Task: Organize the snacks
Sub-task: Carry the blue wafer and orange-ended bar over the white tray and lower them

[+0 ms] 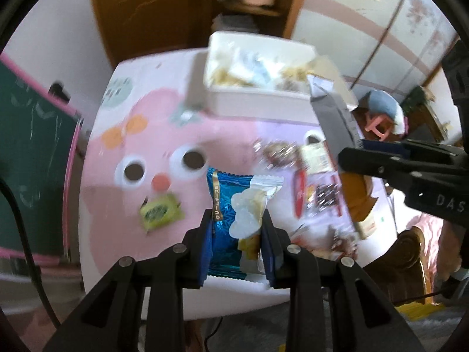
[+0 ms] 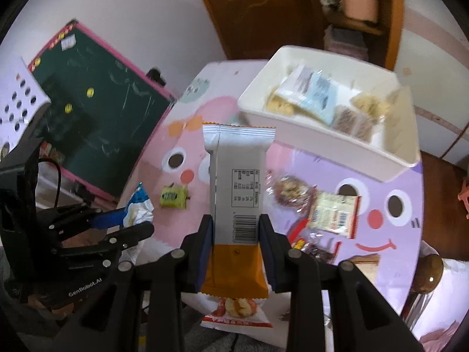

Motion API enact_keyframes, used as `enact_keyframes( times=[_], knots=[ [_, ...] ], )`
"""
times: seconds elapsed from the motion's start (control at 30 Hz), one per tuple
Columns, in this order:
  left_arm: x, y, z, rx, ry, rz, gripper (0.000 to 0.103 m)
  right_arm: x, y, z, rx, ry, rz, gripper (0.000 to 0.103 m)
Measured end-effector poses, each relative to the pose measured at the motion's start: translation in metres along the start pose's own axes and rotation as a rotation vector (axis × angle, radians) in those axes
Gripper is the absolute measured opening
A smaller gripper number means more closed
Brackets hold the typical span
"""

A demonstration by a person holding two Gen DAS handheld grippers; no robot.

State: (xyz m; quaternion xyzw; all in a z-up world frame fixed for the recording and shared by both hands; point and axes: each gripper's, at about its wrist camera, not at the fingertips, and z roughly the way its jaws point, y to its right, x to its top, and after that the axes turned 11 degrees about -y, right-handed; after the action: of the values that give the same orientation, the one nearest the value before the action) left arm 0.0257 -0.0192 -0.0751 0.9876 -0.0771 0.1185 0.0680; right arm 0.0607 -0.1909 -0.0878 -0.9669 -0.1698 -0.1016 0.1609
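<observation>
My left gripper (image 1: 236,223) is shut on a blue and white snack packet (image 1: 234,205), held above the table's near edge; it also shows in the right wrist view (image 2: 137,208). My right gripper (image 2: 234,223) is shut on a long grey and orange snack bar packet (image 2: 237,187), held above the table; the bar also shows in the left wrist view (image 1: 337,135). A white bin (image 2: 307,135) at the back of the table holds several snack packets. Loose snacks lie on the table: a small green packet (image 2: 173,196), a round cookie packet (image 2: 291,195), a white and red packet (image 2: 334,214).
The round table (image 2: 381,228) has a pink and purple cartoon-face cover. A green chalkboard (image 2: 96,114) with a pink frame leans at the left. A wooden door and shelf (image 2: 293,8) stand behind. A wooden chair (image 2: 431,270) is at the right edge.
</observation>
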Motion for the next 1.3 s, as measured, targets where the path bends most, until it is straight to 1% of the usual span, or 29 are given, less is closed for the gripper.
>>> enact_keyframes(
  times=[0.1, 0.27, 0.5, 0.63, 0.77, 0.9, 1.03, 1.3],
  knots=[
    [0.018, 0.018, -0.01, -0.005, 0.028, 0.058, 0.028, -0.001, 0.012, -0.016, -0.008, 0.039, 0.037, 0.031],
    [0.048, 0.041, -0.017, -0.021, 0.052, 0.126, 0.028, -0.003, 0.038, -0.038, -0.036, 0.091, 0.114, 0.031],
    [0.101, 0.058, -0.017, -0.017, 0.093, 0.174, 0.028, 0.005, 0.074, -0.055, -0.091, 0.126, 0.205, 0.031],
    [0.14, 0.059, -0.014, 0.001, 0.125, 0.183, 0.028, 0.025, 0.096, -0.061, -0.128, 0.144, 0.248, 0.031],
    [0.18, 0.057, -0.006, 0.026, 0.128, 0.174, 0.028, 0.056, 0.12, -0.061, -0.165, 0.148, 0.29, 0.031],
    [0.214, 0.054, 0.002, 0.035, 0.125, 0.163, 0.028, 0.085, 0.132, -0.055, -0.186, 0.149, 0.309, 0.031],
    [0.238, 0.052, 0.013, 0.038, 0.106, 0.161, 0.028, 0.113, 0.137, -0.042, -0.202, 0.132, 0.318, 0.031],
    [0.271, 0.043, 0.04, 0.039, 0.059, 0.134, 0.028, 0.146, 0.138, -0.024, -0.225, 0.106, 0.316, 0.032]
  ],
)
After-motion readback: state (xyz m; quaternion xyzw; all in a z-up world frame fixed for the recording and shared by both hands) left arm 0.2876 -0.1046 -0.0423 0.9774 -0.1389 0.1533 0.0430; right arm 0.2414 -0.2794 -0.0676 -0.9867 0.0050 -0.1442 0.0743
